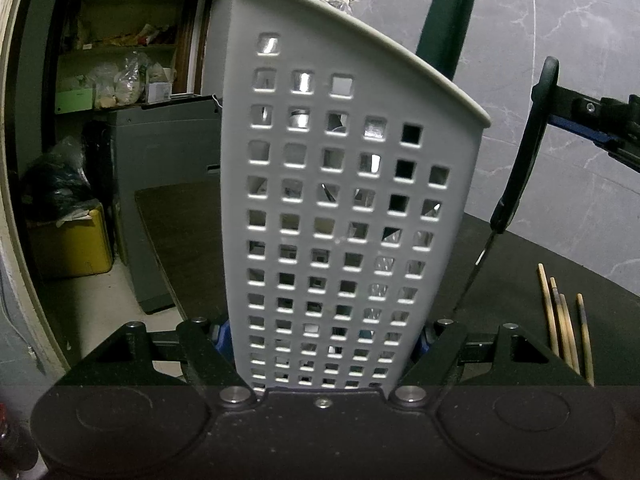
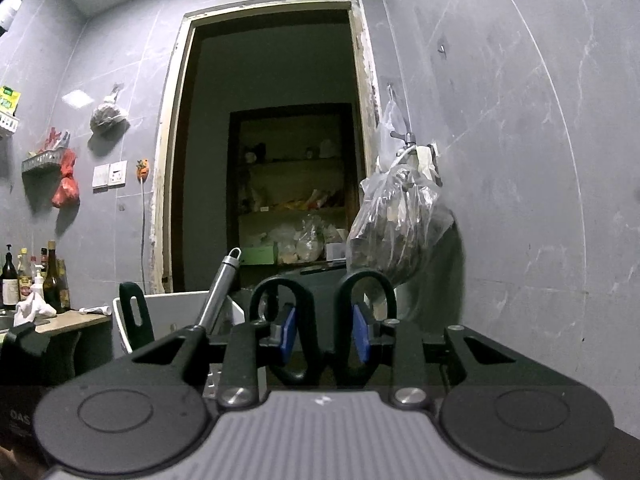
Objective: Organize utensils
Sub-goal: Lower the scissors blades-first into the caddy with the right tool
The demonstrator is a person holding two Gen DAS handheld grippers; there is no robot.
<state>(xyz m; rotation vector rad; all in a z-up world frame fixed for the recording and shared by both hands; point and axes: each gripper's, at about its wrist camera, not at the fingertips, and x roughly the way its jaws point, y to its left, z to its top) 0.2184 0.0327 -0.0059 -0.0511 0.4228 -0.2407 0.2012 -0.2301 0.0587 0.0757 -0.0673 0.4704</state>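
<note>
A white perforated utensil holder [image 1: 320,200] fills the left wrist view, and my left gripper [image 1: 324,334] is shut on its lower part. A dark green handle [image 1: 448,20] sticks up out of the holder. At the right, black-handled scissors [image 1: 516,184] hang blade down beside the holder, carried by my right gripper [image 1: 554,96]. In the right wrist view my right gripper [image 2: 325,334] is shut on the scissors [image 2: 324,308], its blue pads [image 2: 289,334] inside the two handle loops. The holder [image 2: 176,312] stands ahead to the left, with a metal handle [image 2: 220,284] leaning out.
Several wooden chopsticks [image 1: 564,328] lie on the dark tabletop [image 1: 500,280] to the right of the holder. A grey tiled wall [image 2: 520,160] with a hanging plastic bag [image 2: 396,232] is close on the right. Bottles [image 2: 32,276] stand on a counter at far left.
</note>
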